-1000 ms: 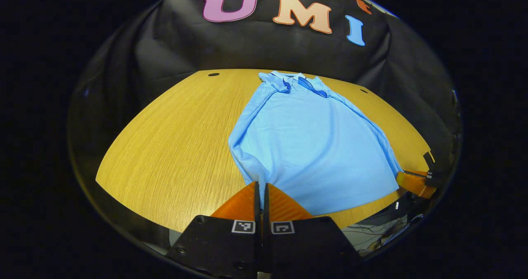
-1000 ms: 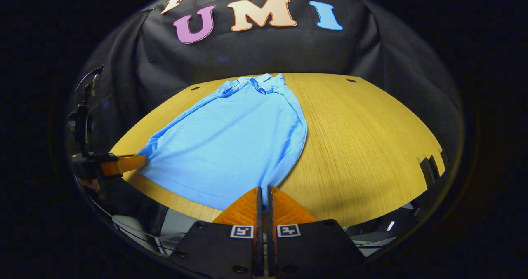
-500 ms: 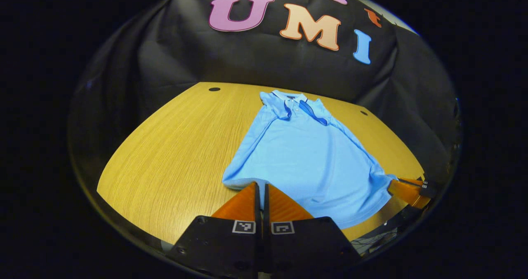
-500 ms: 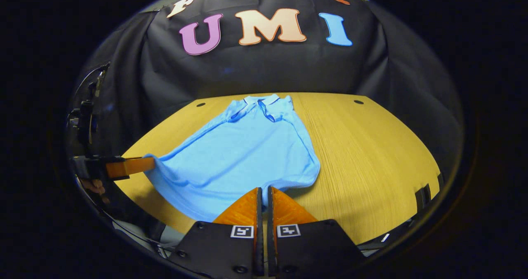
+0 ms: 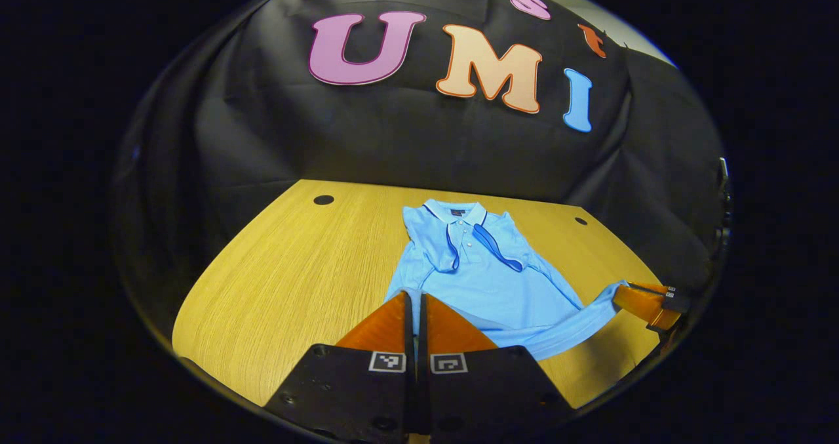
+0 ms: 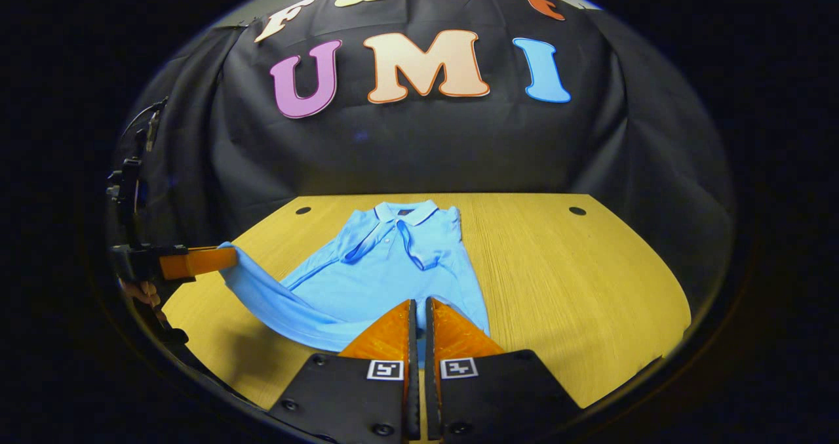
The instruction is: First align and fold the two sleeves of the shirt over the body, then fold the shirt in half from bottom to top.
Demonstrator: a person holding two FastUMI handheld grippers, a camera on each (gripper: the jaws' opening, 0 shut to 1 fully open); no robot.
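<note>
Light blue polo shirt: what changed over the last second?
Both grippers, left and right, lifted the light blue polo shirt's bottom hem and carried it toward the collar; the lower half now hangs raised between them. Both stayed clamped on the hem corners; the collar end stayed flat on the wooden table.

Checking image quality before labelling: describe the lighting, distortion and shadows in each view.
Left gripper view: fisheye bends the yellow wooden table edge; light blue polo shirt evenly lit and sharp. Right gripper view: same curved table edge; the lifted hem casts a soft shadow on the wood; no glare.
</note>
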